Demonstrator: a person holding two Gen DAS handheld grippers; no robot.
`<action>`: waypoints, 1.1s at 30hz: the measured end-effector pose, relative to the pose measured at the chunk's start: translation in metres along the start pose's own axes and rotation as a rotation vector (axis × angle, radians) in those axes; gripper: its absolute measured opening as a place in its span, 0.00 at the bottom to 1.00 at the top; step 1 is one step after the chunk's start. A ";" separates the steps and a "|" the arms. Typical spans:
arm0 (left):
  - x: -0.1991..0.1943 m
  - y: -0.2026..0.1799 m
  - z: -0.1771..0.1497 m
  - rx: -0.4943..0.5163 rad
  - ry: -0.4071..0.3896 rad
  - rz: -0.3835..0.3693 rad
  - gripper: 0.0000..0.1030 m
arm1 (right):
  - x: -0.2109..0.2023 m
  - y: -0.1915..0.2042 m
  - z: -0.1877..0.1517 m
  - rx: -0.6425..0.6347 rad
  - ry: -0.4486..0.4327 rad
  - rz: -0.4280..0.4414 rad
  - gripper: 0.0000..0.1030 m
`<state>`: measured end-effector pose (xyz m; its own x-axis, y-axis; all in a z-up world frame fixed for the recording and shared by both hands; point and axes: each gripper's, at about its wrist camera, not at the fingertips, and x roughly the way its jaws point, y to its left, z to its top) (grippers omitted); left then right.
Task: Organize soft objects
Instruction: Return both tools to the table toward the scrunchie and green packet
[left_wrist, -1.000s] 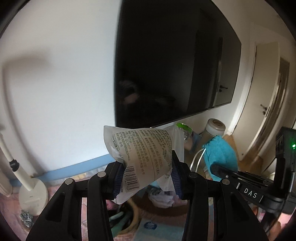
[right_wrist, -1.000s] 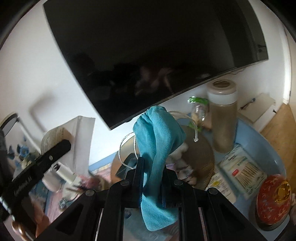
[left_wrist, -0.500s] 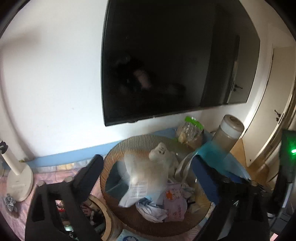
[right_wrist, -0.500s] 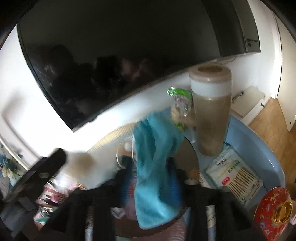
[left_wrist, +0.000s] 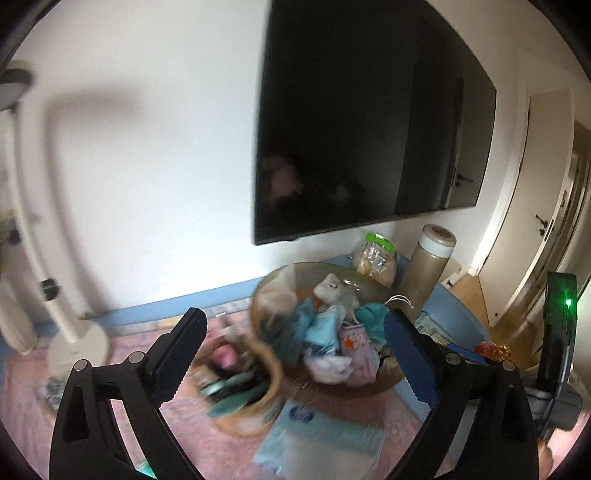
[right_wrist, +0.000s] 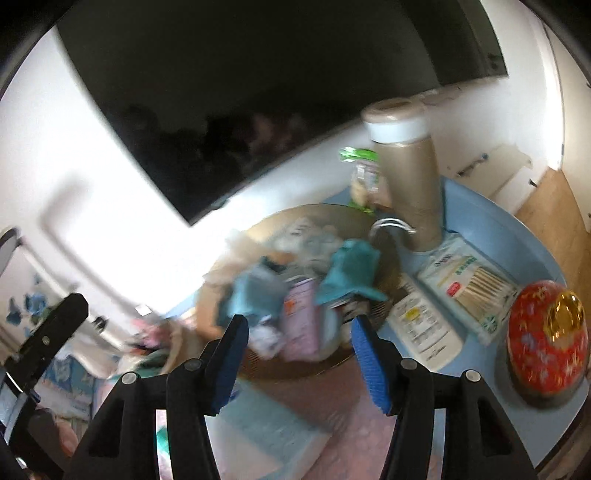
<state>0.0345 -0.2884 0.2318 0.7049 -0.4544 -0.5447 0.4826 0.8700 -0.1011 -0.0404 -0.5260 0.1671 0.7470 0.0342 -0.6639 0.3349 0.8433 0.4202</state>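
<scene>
A round brown woven basket (left_wrist: 284, 275) (right_wrist: 221, 266) holds a heap of soft things. The teal cloth (right_wrist: 351, 273) (left_wrist: 371, 317) lies on the heap at its right side. A white packet (left_wrist: 275, 302) lies in the basket's left part, blurred. A pink pouch (left_wrist: 356, 349) (right_wrist: 301, 321) lies at the front. My left gripper (left_wrist: 295, 354) is open and empty, in front of and above the basket. My right gripper (right_wrist: 297, 352) is open and empty, just in front of the basket.
A tan bottle with a white band (left_wrist: 424, 269) (right_wrist: 410, 184) and a green-lidded jar (left_wrist: 375, 254) stand behind the basket. A red tin (right_wrist: 546, 339) and cotton-swab packs (right_wrist: 472, 284) lie on the blue tray (right_wrist: 517, 229). A smaller basket (left_wrist: 240, 380) and a white lamp base (left_wrist: 77, 347) sit left.
Both grippers opened. The white packet dropped from the left gripper into the basket, and the teal cloth dropped from the right gripper onto the heap. Both grippers have drawn back.
</scene>
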 end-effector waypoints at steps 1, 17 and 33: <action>-0.014 0.007 -0.003 -0.004 -0.013 0.004 0.94 | -0.009 0.011 -0.005 -0.025 -0.010 0.014 0.55; -0.126 0.185 -0.160 -0.160 -0.029 0.424 0.95 | -0.035 0.178 -0.173 -0.552 -0.202 0.137 0.88; -0.085 0.274 -0.236 -0.350 0.097 0.484 0.95 | 0.101 0.157 -0.217 -0.491 0.139 0.145 0.88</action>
<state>-0.0160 0.0335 0.0535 0.7431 0.0140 -0.6690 -0.0926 0.9923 -0.0821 -0.0375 -0.2740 0.0315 0.6715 0.2115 -0.7102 -0.0993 0.9755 0.1965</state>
